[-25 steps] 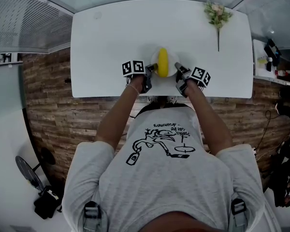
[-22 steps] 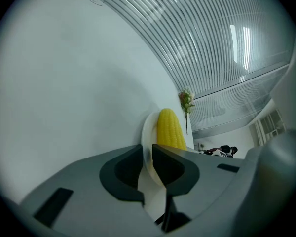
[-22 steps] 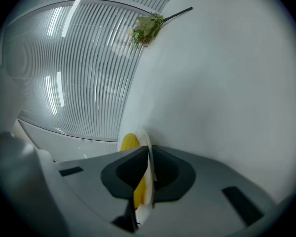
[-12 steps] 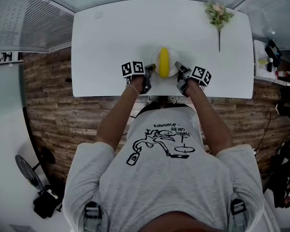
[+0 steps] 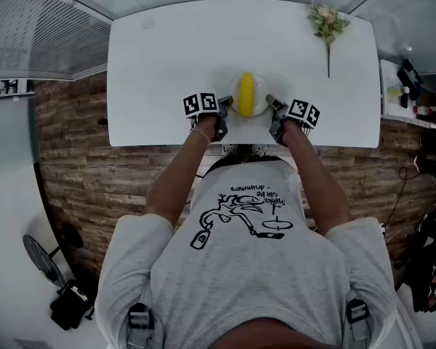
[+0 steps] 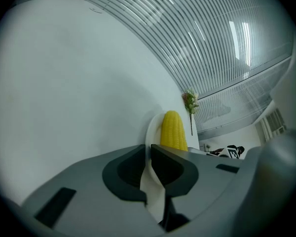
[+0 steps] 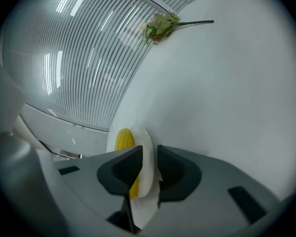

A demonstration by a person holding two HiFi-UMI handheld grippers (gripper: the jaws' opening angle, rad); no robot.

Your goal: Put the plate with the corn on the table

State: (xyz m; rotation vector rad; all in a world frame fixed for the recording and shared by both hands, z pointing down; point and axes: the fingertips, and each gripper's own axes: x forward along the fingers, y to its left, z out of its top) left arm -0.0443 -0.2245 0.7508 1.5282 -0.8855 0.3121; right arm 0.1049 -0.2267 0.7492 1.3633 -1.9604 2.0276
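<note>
A yellow corn cob [image 5: 245,93] lies on a small white plate [image 5: 258,86] at the near middle of the white table [image 5: 167,57]. My left gripper [image 5: 225,106] is shut on the plate's left rim, my right gripper [image 5: 270,104] on its right rim. In the left gripper view the thin plate [image 6: 153,132] edge runs between the jaws of the left gripper [image 6: 149,154], with the corn [image 6: 172,130] just beyond. In the right gripper view the plate [image 7: 147,162] fills the gap of the right gripper [image 7: 149,154] and the corn [image 7: 122,139] shows behind it. Whether the plate rests on the table I cannot tell.
A flower sprig [image 5: 325,22] lies at the table's far right corner, also visible as the sprig [image 6: 190,100] and the sprig [image 7: 160,26] in the gripper views. The table's front edge runs just behind both grippers. Wooden floor lies below; clutter stands at the right.
The plate with the corn has shifted slightly, and the right gripper has edged a little to the right. Both grippers stay on the rims.
</note>
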